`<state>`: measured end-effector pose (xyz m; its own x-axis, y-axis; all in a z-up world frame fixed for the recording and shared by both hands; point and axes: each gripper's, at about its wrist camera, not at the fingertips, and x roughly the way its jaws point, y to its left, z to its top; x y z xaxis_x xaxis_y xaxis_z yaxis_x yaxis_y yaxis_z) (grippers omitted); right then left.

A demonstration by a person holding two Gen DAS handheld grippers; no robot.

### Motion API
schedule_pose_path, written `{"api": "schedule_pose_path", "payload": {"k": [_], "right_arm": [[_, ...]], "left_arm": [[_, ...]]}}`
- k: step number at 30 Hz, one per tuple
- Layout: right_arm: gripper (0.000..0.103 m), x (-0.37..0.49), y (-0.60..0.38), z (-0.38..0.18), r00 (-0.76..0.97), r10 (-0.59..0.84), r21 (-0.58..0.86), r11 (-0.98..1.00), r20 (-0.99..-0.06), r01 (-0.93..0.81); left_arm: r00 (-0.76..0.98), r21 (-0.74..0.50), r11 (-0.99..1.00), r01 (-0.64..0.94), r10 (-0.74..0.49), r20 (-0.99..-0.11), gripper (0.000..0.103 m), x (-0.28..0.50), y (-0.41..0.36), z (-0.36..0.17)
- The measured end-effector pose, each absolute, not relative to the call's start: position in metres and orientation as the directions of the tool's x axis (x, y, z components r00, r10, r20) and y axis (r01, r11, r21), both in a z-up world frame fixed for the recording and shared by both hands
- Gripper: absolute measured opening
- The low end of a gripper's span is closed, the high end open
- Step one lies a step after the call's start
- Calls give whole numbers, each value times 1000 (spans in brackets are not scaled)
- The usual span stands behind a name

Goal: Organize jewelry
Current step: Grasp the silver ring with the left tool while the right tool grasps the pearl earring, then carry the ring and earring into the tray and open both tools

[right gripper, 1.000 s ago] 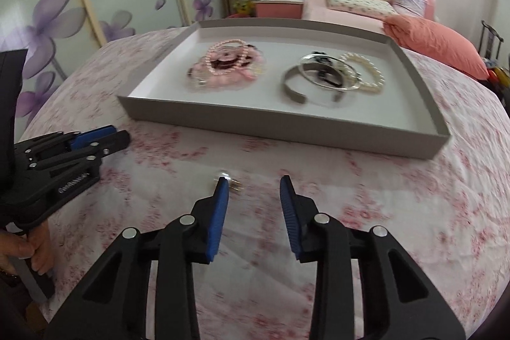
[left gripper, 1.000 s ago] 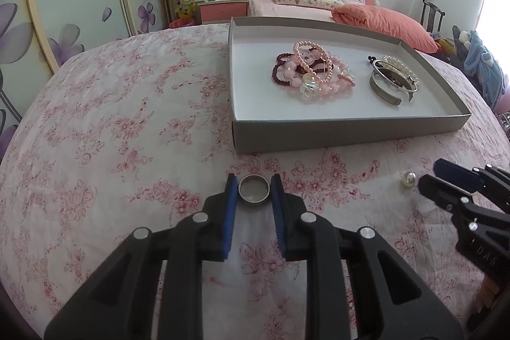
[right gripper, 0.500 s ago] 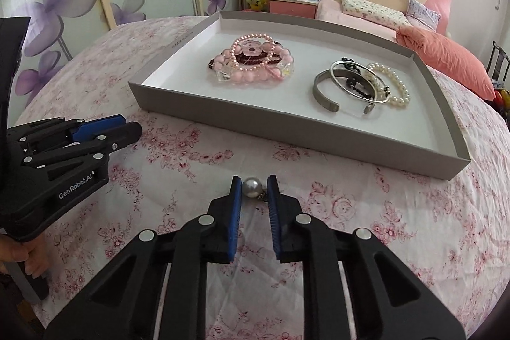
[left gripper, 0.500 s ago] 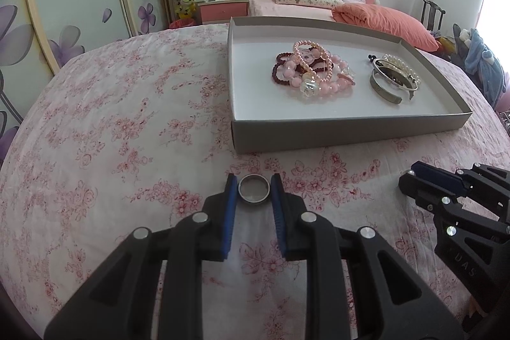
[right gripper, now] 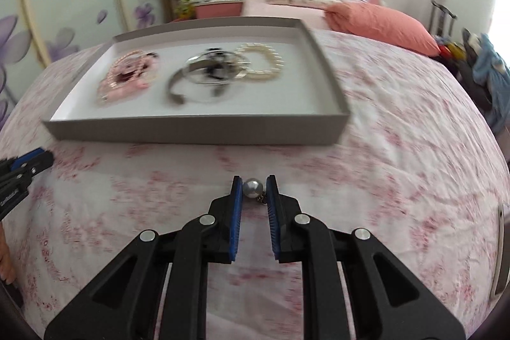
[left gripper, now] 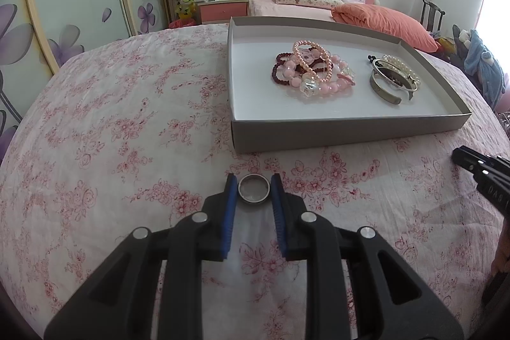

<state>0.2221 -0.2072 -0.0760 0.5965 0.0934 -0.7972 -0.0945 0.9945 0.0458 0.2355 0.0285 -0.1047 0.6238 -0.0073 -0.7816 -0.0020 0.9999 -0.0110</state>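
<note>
My left gripper [left gripper: 254, 187] is shut on a silver ring [left gripper: 254, 189], held just above the floral bedspread in front of the grey tray [left gripper: 347, 132]. My right gripper [right gripper: 254, 187] is shut on a pearl earring [right gripper: 252, 188] with a small chain, held in front of the tray [right gripper: 191, 129]. The tray holds a pile of pink bead bracelets [left gripper: 310, 70], silver bangles [left gripper: 390, 82] and a pearl bracelet [right gripper: 263, 62]. The right gripper's tip shows at the right edge of the left wrist view [left gripper: 478, 166]; the left gripper's tip shows at the left edge of the right wrist view [right gripper: 27, 163].
The floral bedspread [left gripper: 127, 129] covers the surface all around the tray. Behind it stand a bed with an orange pillow [left gripper: 382, 21], a pink nightstand [left gripper: 223, 8] and a wardrobe with flower-patterned doors [left gripper: 63, 5].
My right gripper closed on the pearl earring, lifted it and swung right, in front of the tray's right half. My left gripper stayed still, holding the ring.
</note>
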Motion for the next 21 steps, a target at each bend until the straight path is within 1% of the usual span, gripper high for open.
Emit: {"api": "schedule_pose_path", "payload": {"k": [3, 7, 13, 21], "right_arm": [[16, 221, -214, -76, 597, 89, 60, 996, -797, -67], [16, 222, -209, -77, 598, 69, 33, 997, -798, -71], [16, 221, -208, -77, 599, 66, 29, 997, -798, -72], [16, 216, -206, -75, 610, 89, 46, 995, -787, -85]], "left_arm": [[624, -11, 1000, -2, -8, -781, 22, 235, 29, -105], [624, -8, 1000, -2, -5, -782, 22, 235, 29, -105], [624, -2, 1000, -1, -1, -781, 22, 237, 25, -105], [628, -23, 1000, 13, -27, -778, 22, 235, 25, -104]]}}
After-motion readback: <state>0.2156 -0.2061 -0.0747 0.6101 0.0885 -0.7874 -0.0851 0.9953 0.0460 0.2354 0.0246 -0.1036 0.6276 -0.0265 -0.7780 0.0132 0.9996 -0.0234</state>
